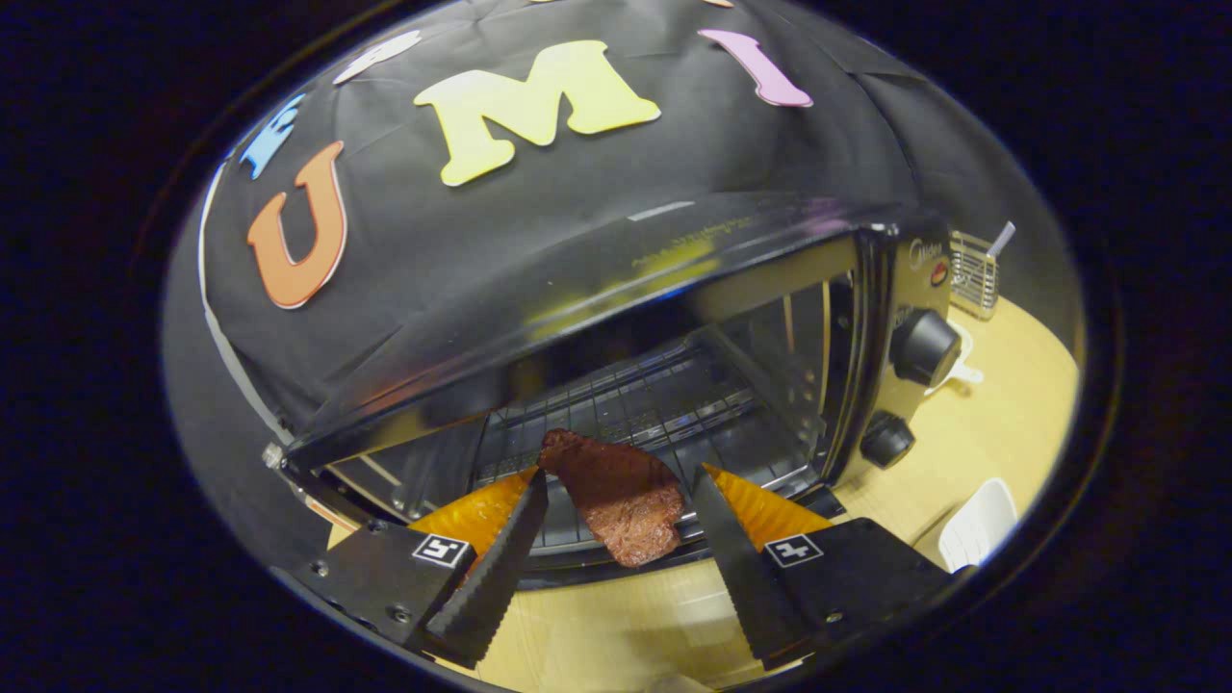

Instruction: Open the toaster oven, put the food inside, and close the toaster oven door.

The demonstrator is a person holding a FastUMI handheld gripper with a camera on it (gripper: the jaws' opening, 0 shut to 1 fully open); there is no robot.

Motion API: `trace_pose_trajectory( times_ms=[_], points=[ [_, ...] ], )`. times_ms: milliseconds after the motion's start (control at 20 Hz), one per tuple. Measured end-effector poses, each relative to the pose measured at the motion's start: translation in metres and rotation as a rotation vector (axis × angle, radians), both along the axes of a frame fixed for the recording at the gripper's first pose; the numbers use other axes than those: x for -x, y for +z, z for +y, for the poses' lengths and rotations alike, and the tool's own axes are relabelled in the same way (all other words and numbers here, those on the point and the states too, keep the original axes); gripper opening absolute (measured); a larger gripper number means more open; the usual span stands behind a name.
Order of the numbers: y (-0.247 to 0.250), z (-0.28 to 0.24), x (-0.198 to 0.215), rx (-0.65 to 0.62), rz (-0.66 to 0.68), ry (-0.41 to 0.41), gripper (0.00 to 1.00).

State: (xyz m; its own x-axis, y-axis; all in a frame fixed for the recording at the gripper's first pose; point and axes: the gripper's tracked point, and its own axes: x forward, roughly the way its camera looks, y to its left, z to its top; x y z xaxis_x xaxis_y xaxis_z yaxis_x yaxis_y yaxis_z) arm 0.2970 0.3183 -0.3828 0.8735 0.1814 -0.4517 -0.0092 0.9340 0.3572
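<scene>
Toaster oven [674, 318], a black glossy box with a metal-lined cavity, stands on the pale wooden desk [1001, 423] with its door already swung down, so the step in hand looks to be getting the food inside. A flat reddish-brown slab of meat-like food [616, 496] lies at the front lip of the wire rack [635, 399], its near end hanging over the rack's edge toward the hand-held gripper [616, 491]. The gripper's fingers are spread apart, one at about 9 o'clock of the food and the other at 3 o'clock; the left fingertip [534, 486] sits very near the food's far corner, the right one stands apart, so nothing is pinched and the food rests released. Whether the left tip actually touches cannot be told. To finish well, I judge the food wants nudging deeper, toward 12 o'clock, until no part overhangs, otherwise the closing door may catch or dislodge it. Back the fingers straight out without dragging the slab along. Two black round knobs [924, 346] sit at 3 o'clock on the control panel; keep clear of them. The door's edge, low and partly hidden by the fingers, should then be lifted from beneath.
</scene>
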Motion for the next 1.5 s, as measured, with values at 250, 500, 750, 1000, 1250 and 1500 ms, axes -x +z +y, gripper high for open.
trace_pose_trajectory(
  times_ms=[250, 500, 750, 1000, 1250, 1500],
  points=[
    [0.016, -0.002, 0.030, 0.073, -0.015, 0.075, 0.97],
    [0.027, -0.009, 0.074, 0.134, -0.008, 0.169, 0.96],
    [0.027, -0.034, 0.113, 0.207, 0.016, 0.235, 0.97],
    [0.010, -0.056, 0.164, 0.276, 0.046, 0.313, 0.96],
    [-0.025, -0.069, 0.209, 0.298, 0.105, 0.343, 0.96],
    [-0.065, -0.080, 0.236, 0.320, 0.174, 0.342, 0.96]
  ],
)
